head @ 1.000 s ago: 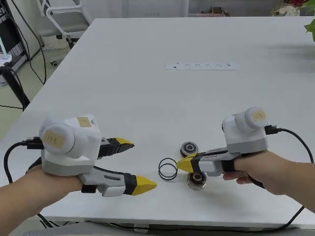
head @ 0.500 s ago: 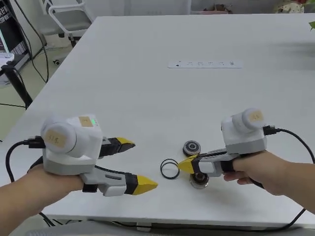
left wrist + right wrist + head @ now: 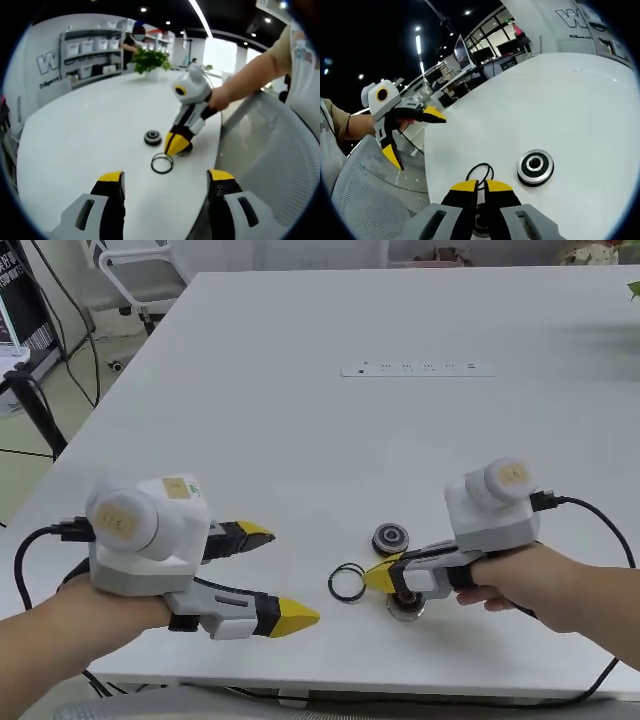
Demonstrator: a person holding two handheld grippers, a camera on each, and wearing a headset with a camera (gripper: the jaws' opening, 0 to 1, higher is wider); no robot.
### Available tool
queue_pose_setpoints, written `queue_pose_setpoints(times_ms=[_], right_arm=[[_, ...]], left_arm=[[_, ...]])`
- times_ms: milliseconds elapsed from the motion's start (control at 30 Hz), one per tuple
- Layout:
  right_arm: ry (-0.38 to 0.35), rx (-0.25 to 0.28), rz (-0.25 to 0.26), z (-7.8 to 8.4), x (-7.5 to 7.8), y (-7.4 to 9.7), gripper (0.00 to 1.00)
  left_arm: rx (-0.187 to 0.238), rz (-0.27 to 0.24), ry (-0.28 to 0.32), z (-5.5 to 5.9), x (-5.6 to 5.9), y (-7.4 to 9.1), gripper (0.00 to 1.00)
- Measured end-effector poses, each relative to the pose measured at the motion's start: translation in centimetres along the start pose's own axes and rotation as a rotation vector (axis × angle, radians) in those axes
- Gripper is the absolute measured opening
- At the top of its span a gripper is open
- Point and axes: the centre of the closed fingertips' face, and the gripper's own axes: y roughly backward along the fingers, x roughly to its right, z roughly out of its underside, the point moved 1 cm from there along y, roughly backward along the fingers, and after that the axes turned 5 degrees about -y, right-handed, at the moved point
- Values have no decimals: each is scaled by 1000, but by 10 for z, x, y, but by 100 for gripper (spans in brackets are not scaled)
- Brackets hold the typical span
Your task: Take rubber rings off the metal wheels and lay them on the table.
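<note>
Black rubber rings lie flat on the white table, also seen from the left gripper view and the right gripper view. One metal wheel stands free behind them. A second wheel sits under my right gripper, whose yellow tips are shut just right of the rings; I cannot tell if they touch. My left gripper hovers open to the left of the rings with nothing between its jaws.
A white power strip lies far back on the table. The table's front edge runs just below both hands. An office chair stands beyond the far left corner. A potted plant stands on the table's far side.
</note>
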Motion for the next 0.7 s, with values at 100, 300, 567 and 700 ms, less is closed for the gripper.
queue_pose_setpoints(times_ms=[100,300,567,700], right_arm=[[11,-6,3,1,0,0,5],[47,-19,11,1,1,1,13],[67,4,0,-3,-6,8,21],[71,23,-3,-8,-7,14,23]], left_arm=[[-2,1,0,1,0,0,67],[-7,5,1,2,0,-1,67],[-9,2,1,1,-4,-3,66],[-1,3,14,-1,-8,-4,67]])
